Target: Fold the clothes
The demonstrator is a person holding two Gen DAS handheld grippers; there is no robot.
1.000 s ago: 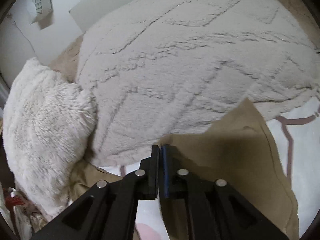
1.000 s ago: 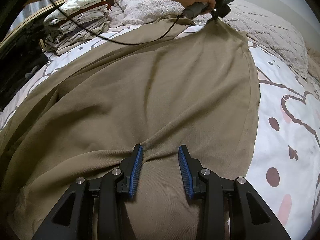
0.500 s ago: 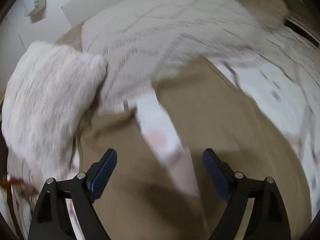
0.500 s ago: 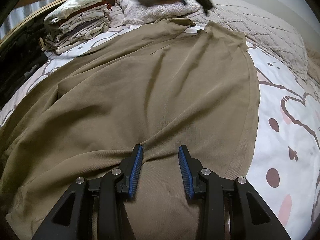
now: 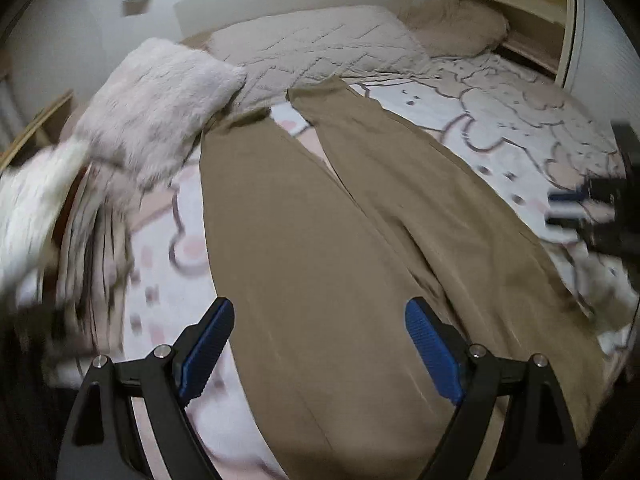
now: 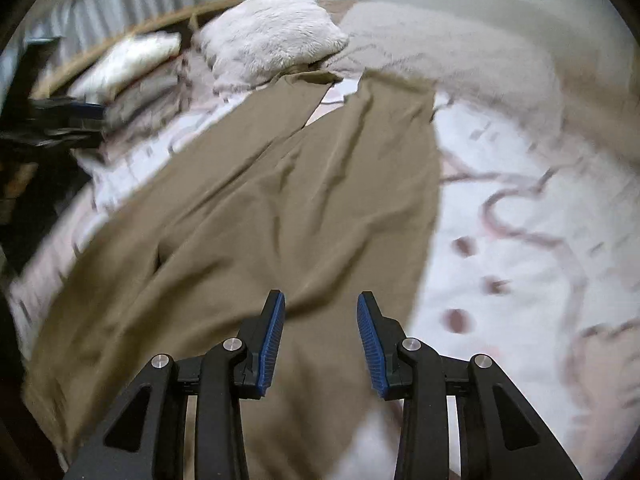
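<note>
On the patterned bed sheet [image 5: 520,128] the olive trousers [image 5: 320,216] lay spread flat; left gripper [image 5: 320,344] fingers stood wide apart, right gripper [image 6: 320,340] fingers apart, both holding nothing.

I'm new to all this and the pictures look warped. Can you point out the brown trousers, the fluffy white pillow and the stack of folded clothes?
Brown trousers [image 5: 304,240]: left wrist view, left leg.
Fluffy white pillow [image 6: 272,28]: right wrist view, its middle.
Stack of folded clothes [image 6: 140,80]: right wrist view, its side, blurred.
</note>
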